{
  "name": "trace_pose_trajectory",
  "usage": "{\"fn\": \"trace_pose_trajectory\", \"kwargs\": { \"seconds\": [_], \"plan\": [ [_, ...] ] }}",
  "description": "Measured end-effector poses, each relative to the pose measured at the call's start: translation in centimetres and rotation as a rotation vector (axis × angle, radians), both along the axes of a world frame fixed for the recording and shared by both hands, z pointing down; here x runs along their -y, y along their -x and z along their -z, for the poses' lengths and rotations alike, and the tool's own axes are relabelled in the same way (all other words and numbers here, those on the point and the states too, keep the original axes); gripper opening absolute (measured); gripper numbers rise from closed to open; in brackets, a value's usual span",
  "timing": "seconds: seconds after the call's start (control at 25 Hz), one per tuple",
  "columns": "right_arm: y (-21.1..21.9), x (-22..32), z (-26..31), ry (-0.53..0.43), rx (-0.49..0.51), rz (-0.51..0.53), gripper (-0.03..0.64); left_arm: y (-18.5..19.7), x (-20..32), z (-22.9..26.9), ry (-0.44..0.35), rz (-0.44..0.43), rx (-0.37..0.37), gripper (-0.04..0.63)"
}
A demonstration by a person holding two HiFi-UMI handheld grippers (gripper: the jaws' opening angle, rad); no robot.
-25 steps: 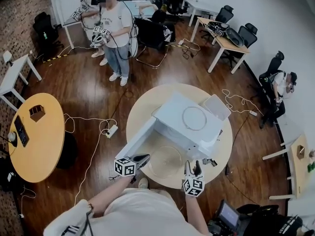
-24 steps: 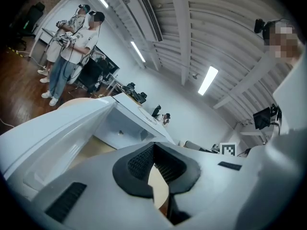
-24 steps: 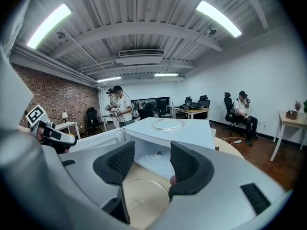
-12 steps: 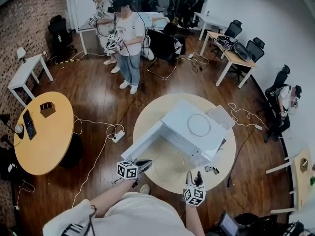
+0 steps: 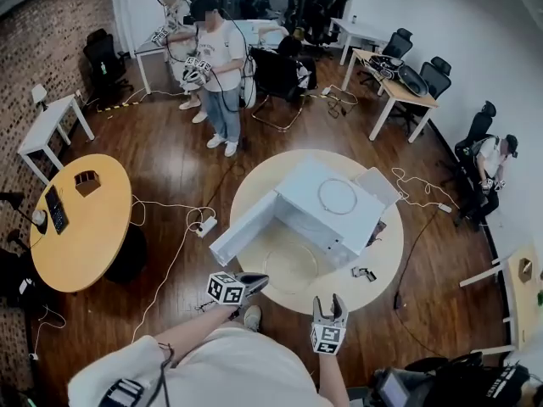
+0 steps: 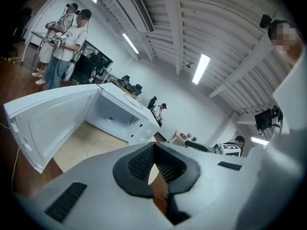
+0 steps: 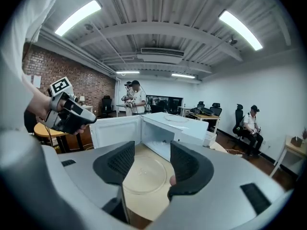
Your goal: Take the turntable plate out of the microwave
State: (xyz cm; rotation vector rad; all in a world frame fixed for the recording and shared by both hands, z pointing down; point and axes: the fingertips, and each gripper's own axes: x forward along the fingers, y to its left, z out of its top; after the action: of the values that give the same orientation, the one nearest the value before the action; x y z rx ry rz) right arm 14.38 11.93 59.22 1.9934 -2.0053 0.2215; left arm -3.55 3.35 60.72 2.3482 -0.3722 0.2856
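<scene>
Just ahead of the open right gripper [image 5: 328,302] and closed left gripper [image 5: 257,281], the plate [image 5: 288,261] lies on the table [image 5: 250,185] (outside the microwave [image 5: 327,206]).

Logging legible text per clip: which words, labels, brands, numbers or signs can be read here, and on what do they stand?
None can be read in any view.
microwave: no brand or label can be made out.
left tool and right tool: black-and-white square marker patterns only, no letters or digits.
dark device on the orange table: too small to read.
</scene>
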Motion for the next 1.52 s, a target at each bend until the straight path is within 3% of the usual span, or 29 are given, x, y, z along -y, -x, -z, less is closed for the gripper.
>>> {"fn": "trace_pose_trajectory", "kwargs": {
  "seconds": [0.24, 0.56, 1.0, 1.24, 1.52],
  "plan": [
    [-0.3, -3.1, 0.4, -0.009, 0.049, -0.043, 0.233, 1.5, -3.4, 0.5, -0.004, -0.007, 0.017, 0.009],
    [0.7, -4.6, 2.4, -0.068, 0.092, -0.047, 0.233, 4.1, -6.0, 3.7, -0.061, 0.083, -0.051, 0.009],
    [3.2, -6.1, 3.6, -0.088, 0.187, -0.065, 0.233, 7.7, -8.6, 5.5, -0.079, 0.102, -0.047, 0.009],
    [3.6, -6.4, 3.8, -0.082, 0.195, -0.141, 0.233, 8.6, -5.8, 5.5, -0.08, 0.084, -0.07, 0.009],
    [5.5, -4.3, 3.7, -0.081, 0.207, -0.261, 0.233, 9.9, -3.3, 6.9, -0.098, -0.035, -0.096, 0.009]
  ]
}}
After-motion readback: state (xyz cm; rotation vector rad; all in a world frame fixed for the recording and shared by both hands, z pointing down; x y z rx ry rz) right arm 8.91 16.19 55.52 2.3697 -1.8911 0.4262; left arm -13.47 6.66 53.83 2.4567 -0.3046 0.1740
